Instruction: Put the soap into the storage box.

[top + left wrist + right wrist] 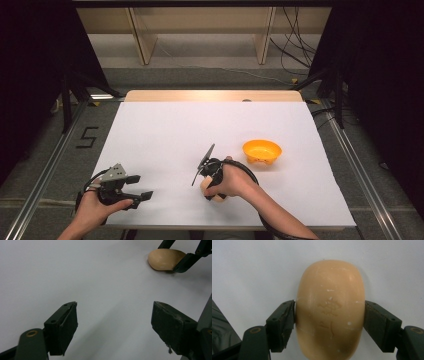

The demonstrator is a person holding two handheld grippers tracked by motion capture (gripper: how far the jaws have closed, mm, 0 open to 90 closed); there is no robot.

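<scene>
The right gripper [329, 315] pinches a tan bar of soap [330, 310] across its width, both black pads pressed against its sides; in the right gripper view the soap lies on the white table [249, 267] with its near end cut off by the bottom edge, and a faint stamped mark on its top is too worn to read; from the high view the right hand [232, 181] covers most of the gripper, so only slivers of the soap [204, 185] peep out beneath the fingers, near the front edge of the table [165, 130] a little right of centre; whether the soap rests fully on the surface or is raised a touch cannot be told; an orange bowl [262, 151] stands near the hand, farther back and to the right, and its inside is hard to make out; the left gripper [137, 187] is held in the left hand [95, 207] at the front left corner, well apart from the soap; in the left gripper view its jaws are spread wide over bare table, the right-hand one partly cut off by the frame, and the soap [165, 259] shows far off at the top right, partly hidden by a jaw of the other gripper
</scene>
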